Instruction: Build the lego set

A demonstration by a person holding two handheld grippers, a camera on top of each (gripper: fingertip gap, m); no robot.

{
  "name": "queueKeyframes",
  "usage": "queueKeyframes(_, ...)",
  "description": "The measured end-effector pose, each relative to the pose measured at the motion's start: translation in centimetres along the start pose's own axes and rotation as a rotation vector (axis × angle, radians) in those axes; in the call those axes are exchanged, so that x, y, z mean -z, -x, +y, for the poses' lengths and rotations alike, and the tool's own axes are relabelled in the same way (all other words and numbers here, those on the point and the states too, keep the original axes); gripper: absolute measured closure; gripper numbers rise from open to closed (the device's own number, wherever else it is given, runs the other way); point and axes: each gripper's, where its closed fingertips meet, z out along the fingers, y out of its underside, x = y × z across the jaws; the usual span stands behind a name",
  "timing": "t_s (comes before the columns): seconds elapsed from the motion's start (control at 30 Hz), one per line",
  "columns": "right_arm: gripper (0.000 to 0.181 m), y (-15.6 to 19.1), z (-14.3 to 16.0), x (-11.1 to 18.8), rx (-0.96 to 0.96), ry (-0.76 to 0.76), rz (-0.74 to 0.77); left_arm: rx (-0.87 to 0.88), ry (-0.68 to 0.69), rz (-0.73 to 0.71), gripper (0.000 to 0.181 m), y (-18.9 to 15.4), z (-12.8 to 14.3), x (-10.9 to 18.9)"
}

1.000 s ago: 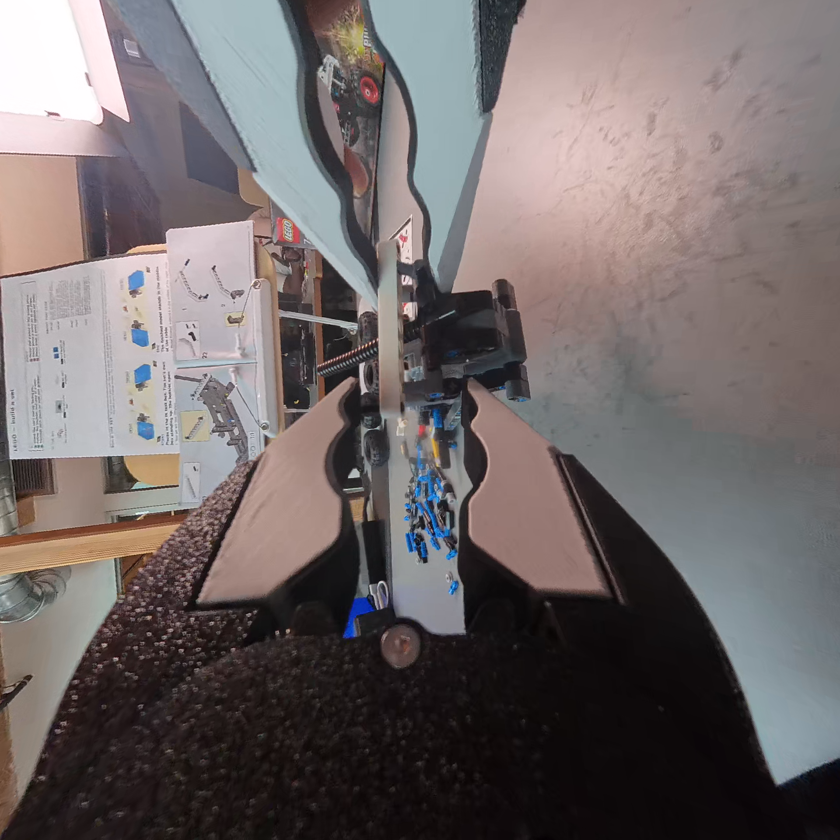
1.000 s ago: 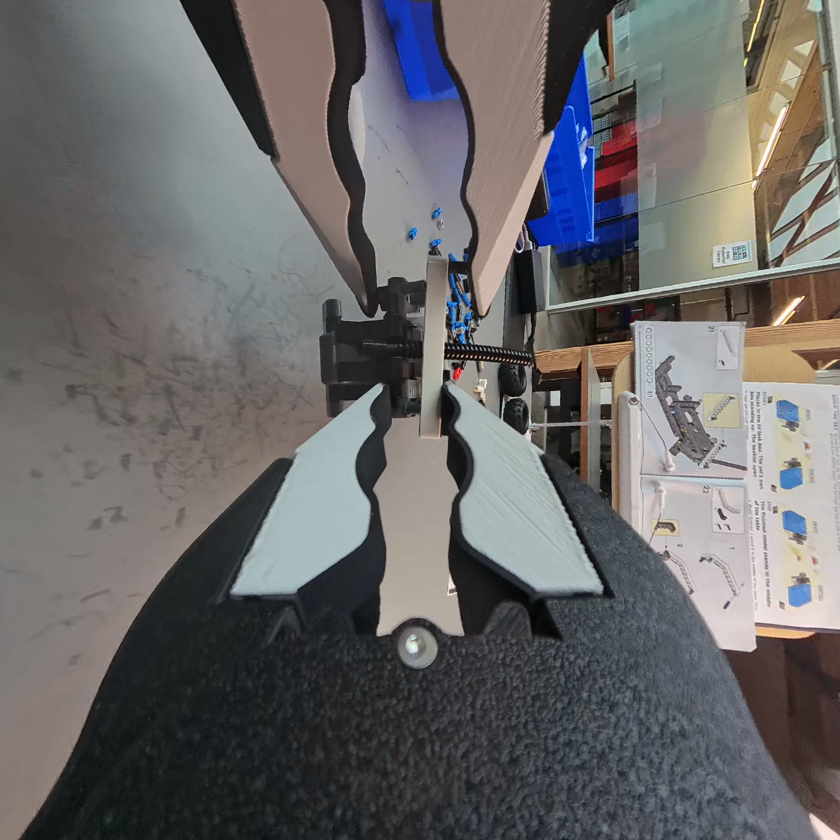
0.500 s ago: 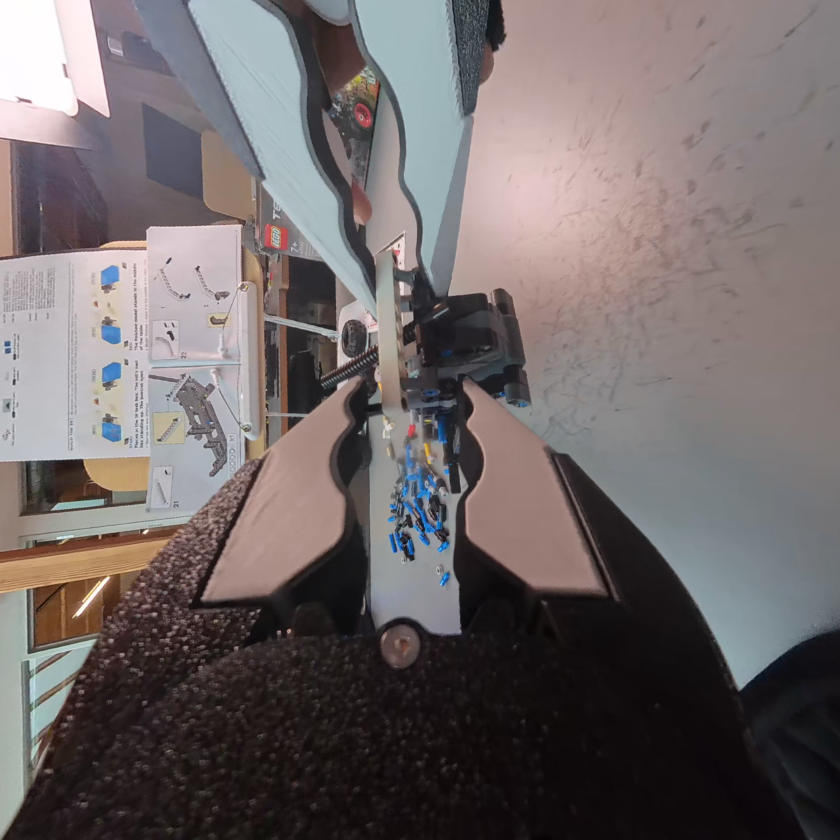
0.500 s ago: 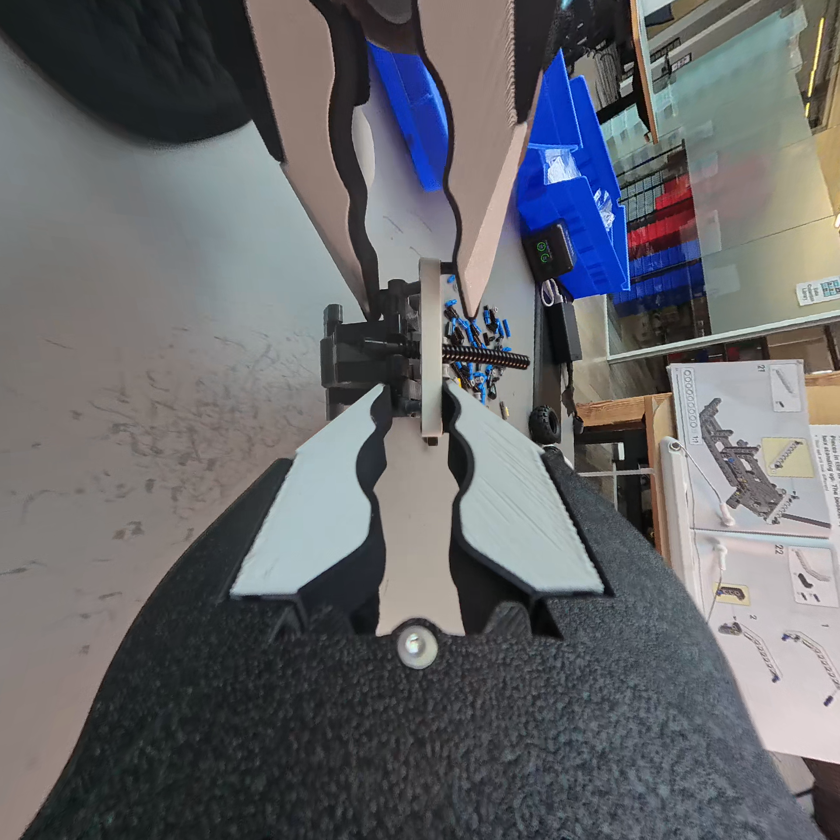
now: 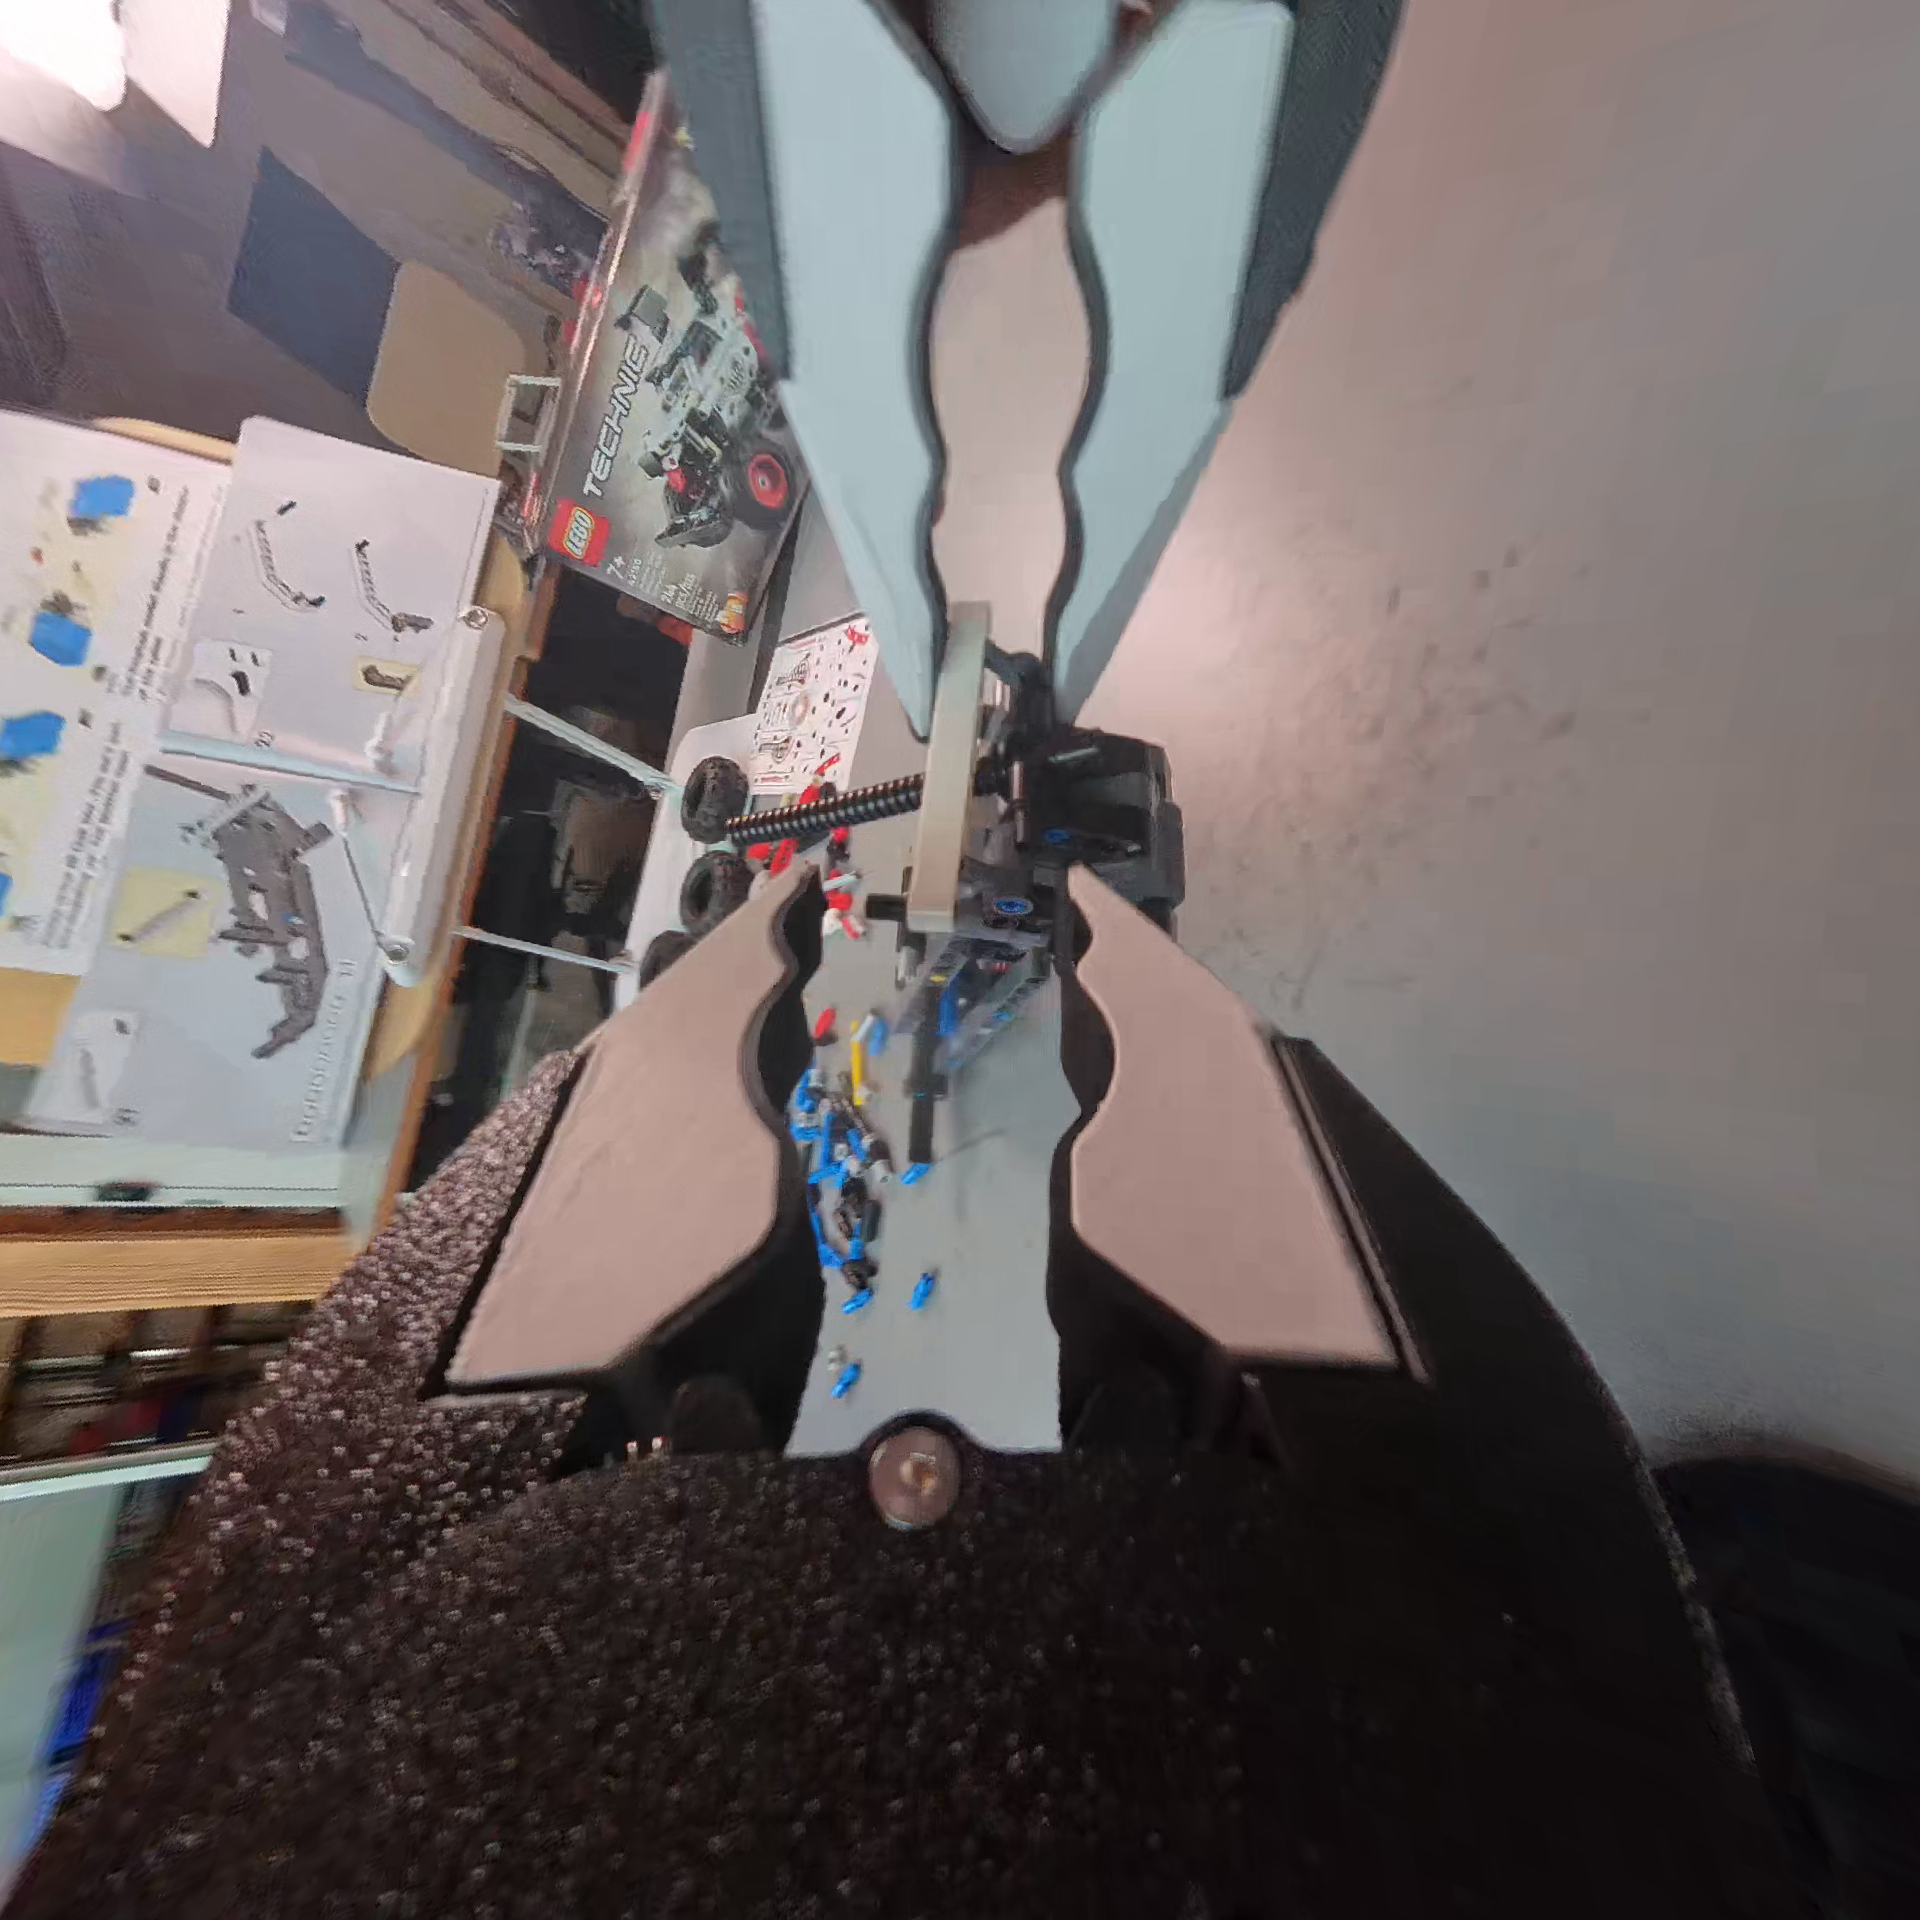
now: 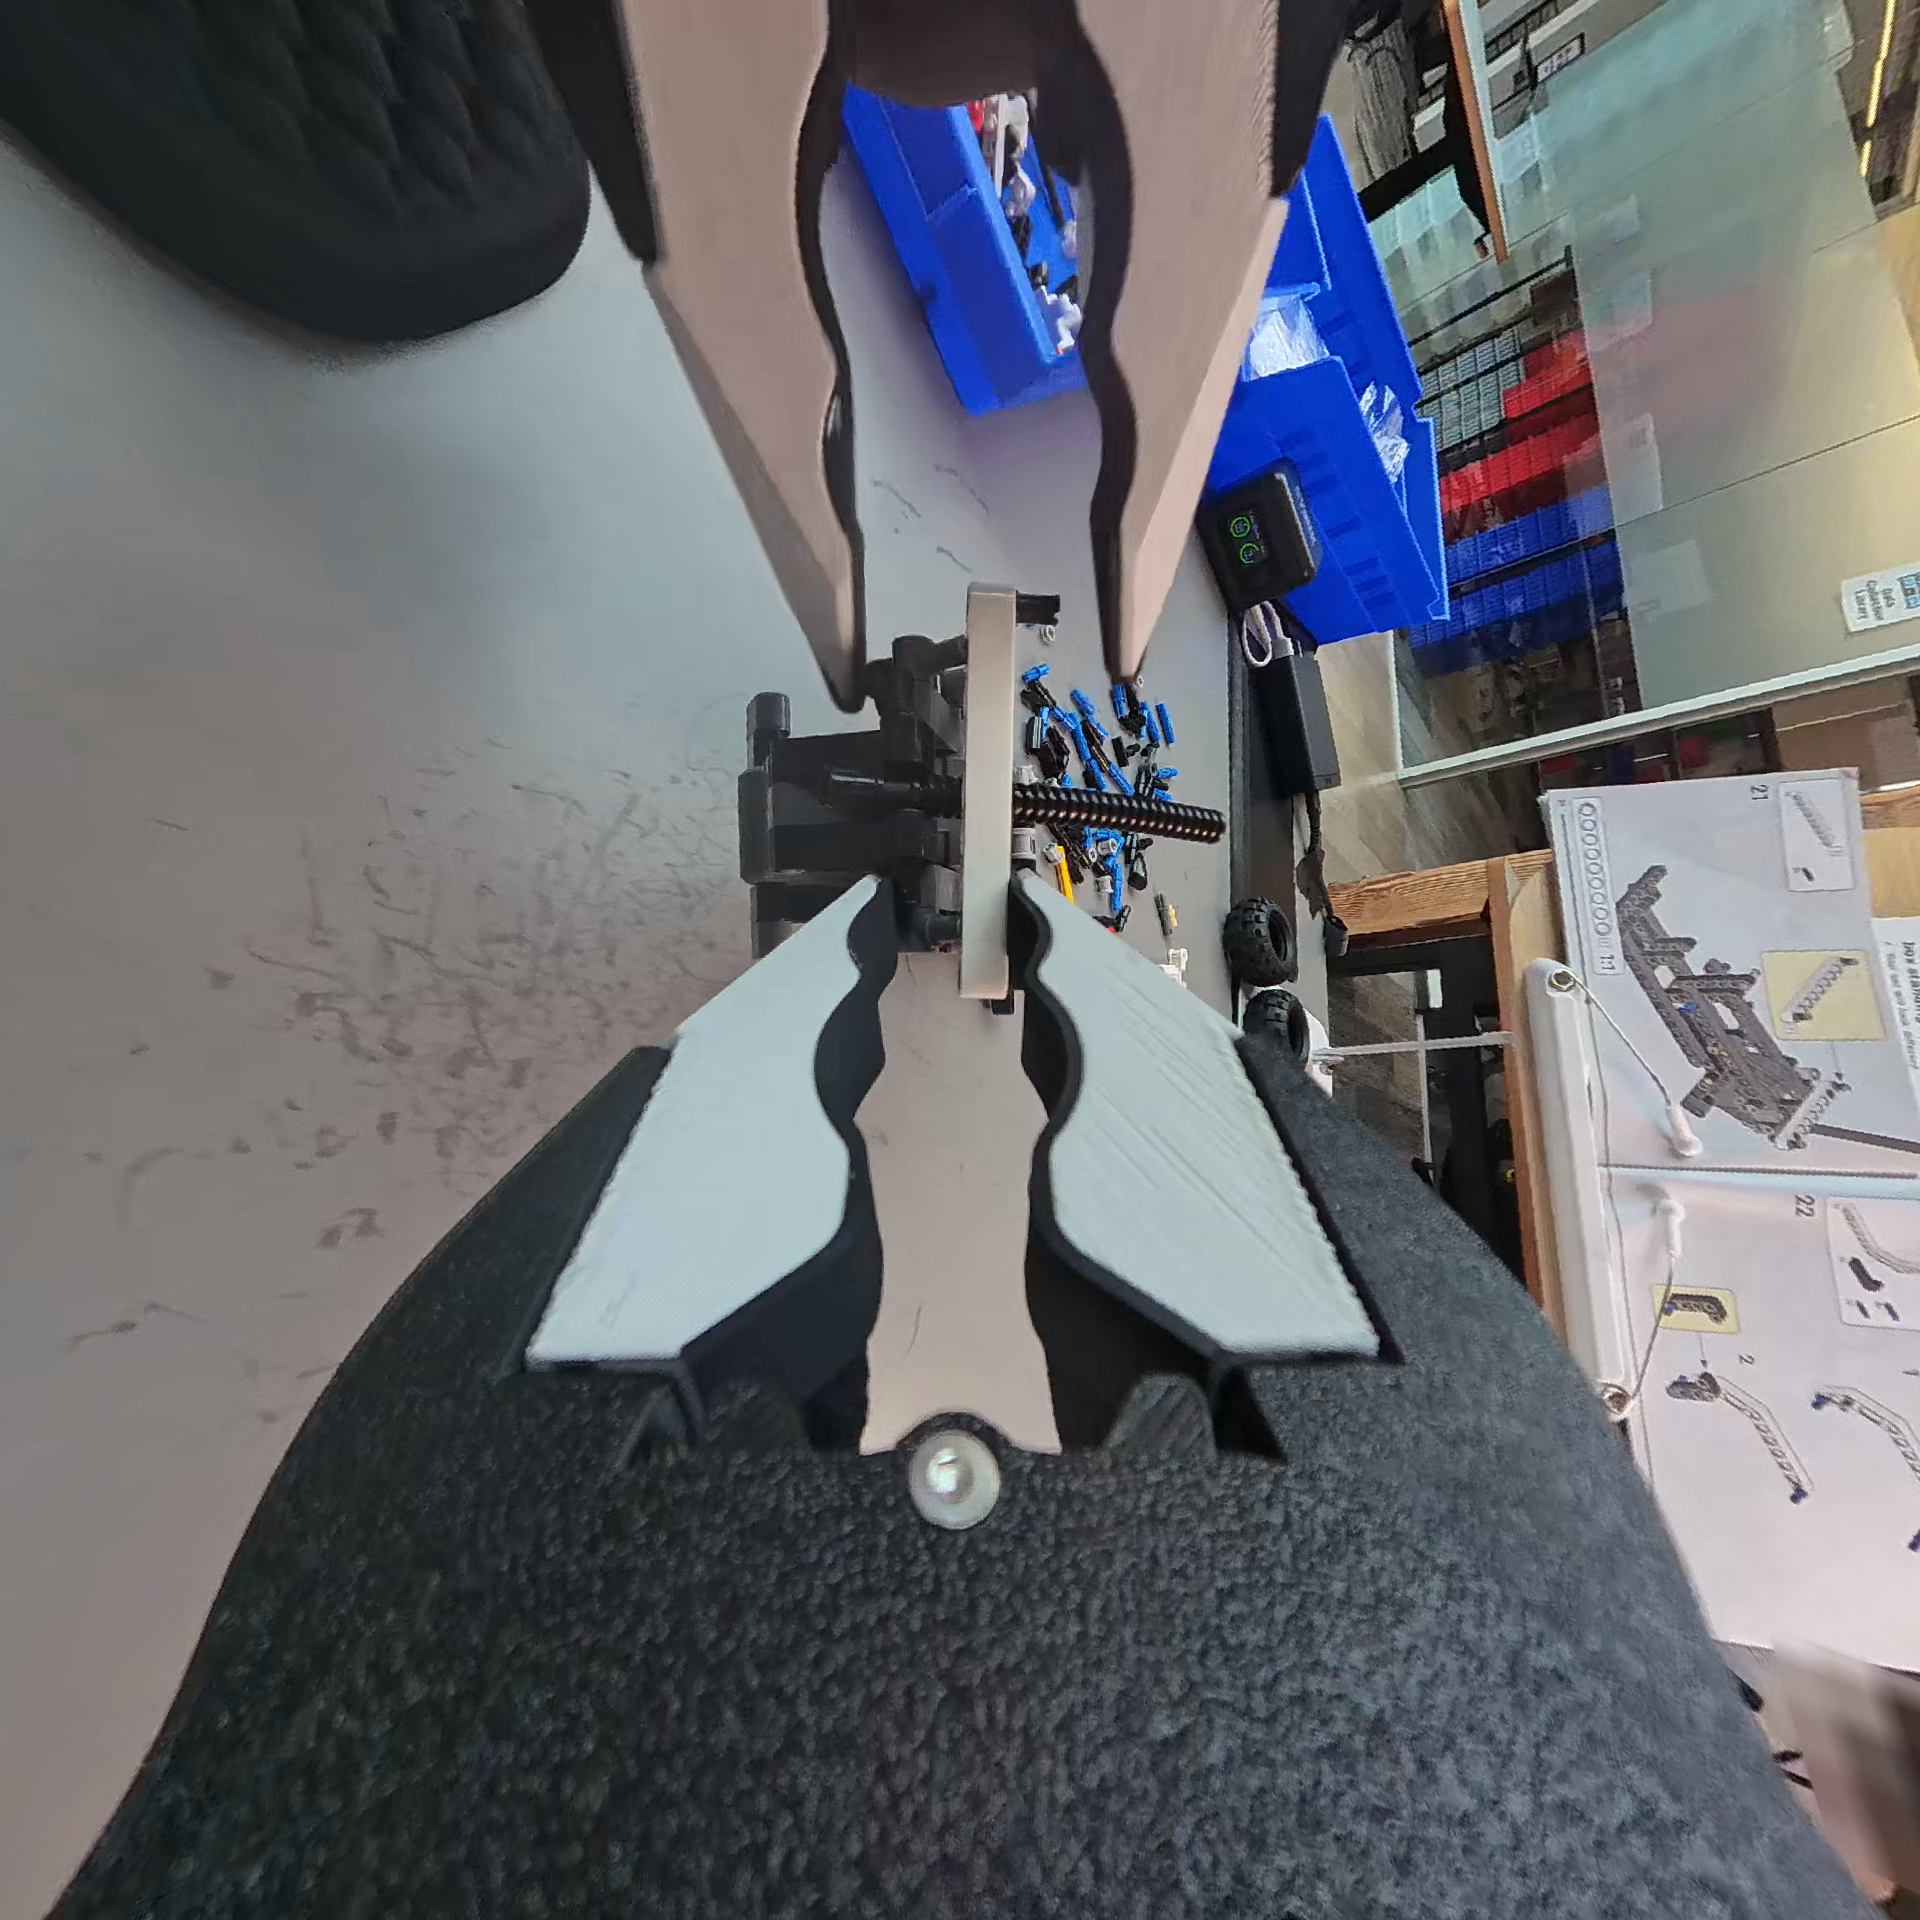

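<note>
Two grippers, left [image 5: 940, 894] spread wide, right [image 6: 951, 899] clamped on our black-and-grey brick assembly [image 6: 883, 800]; loose blue and black pins [image 6: 1091, 748] lie beside it, blue bins [image 6: 1340, 447] at the grey table's [image 6: 364, 727] edge.

Two wrist cameras face each other closely, sharing the lego assembly [image 5: 1049, 831] [image 6: 883, 790] between them.
</note>
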Motion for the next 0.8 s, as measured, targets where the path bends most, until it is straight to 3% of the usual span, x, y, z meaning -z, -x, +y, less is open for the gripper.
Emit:
queueKeyframes(0.1, 0.161, 0.3, 0.2, -0.1, -0.021, -0.011, 0.031, 0.329, -0.130, 0.040, 0.138, 0.6, -0.4, 1.3)
queueKeyframes(0.17, 0.161, 0.4, 0.3, -0.1, -0.016, -0.019, 0.072, 0.563, -0.141, 0.097, 0.141, 0.0, 0.4, 1.3)
queueKeyframes(0.3, 0.161, 1.4, 0.4, -0.2, 0.040, -0.017, 0.154, 0.818, -0.203, 0.236, 0.156, -2.0, -0.2, 1.2)
queueKeyframes(0.43, 0.162, 2.3, 0.9, -0.3, 0.195, 0.044, 0.264, 0.836, -0.178, 0.297, 0.171, -3.4, 0.1, 0.1)
queueKeyframes(0.6, 0.161, 3.8, 2.3, -0.1, 0.321, 0.107, 0.363, 0.801, -0.152, 0.381, 0.171, -5.0, 0.4, -1.4)
queueKeyframes(0.8, 0.158, 4.9, 3.2, -0.1, 0.238, 0.062, 0.269, 0.757, -0.148, 0.441, 0.171, -6.2, 0.6, -2.4)
